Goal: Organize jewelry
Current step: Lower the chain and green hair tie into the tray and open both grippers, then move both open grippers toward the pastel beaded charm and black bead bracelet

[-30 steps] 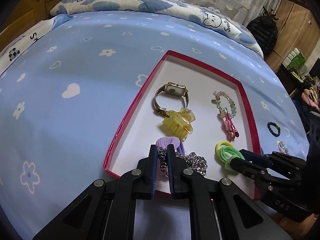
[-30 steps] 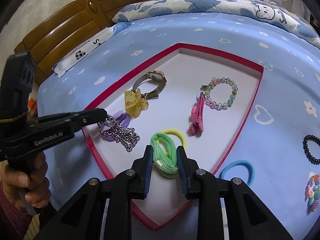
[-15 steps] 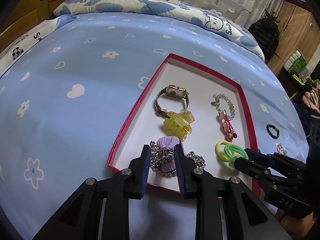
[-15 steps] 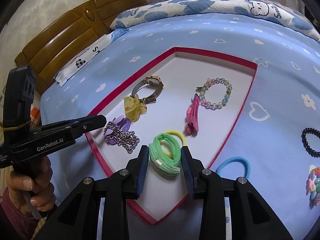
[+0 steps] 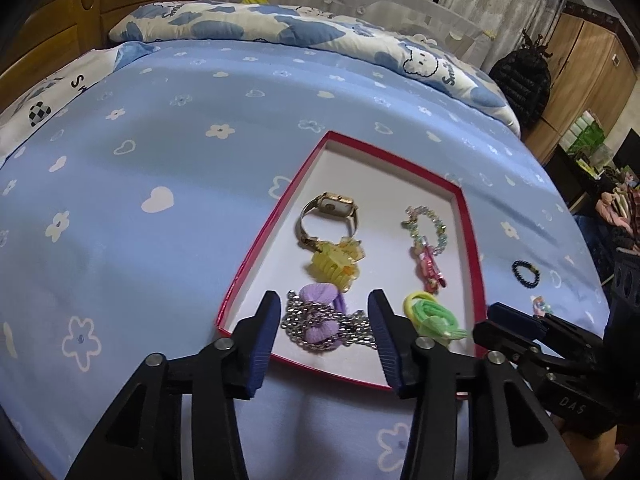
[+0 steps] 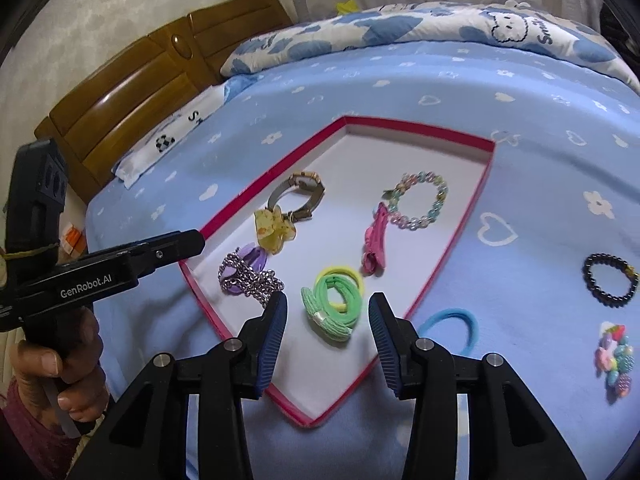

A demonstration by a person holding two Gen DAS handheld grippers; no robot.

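Jewelry sits released inside the red tray (image 6: 452,248); both grippers (image 5: 324,332) (image 6: 328,330), jaws just opened, empty; next, blue hair tie (image 6: 450,330) beside it.

one shallow red-rimmed tray with a white floor (image 6: 472,208) lies on the blue patterned bedsheet (image 6: 520,100). inside it, counted: one gold wristwatch (image 6: 298,196) at the far left, one pastel beaded bracelet (image 6: 420,202) at the far right, one translucent yellow claw clip (image 6: 275,230), one pink hair clip (image 6: 376,240), one purple hair bow (image 5: 318,312) with one silver chain (image 6: 256,282) over it at the near left, one green hair tie (image 6: 332,312) and one yellow hair tie (image 6: 344,278) together at the near right. outside the tray on the right: one blue hair tie (image 6: 450,330), one black beaded bracelet (image 6: 608,280), one multicoloured bead cluster (image 6: 616,358). two grippers, the left gripper (image 5: 324,338) and the right gripper (image 6: 326,338).
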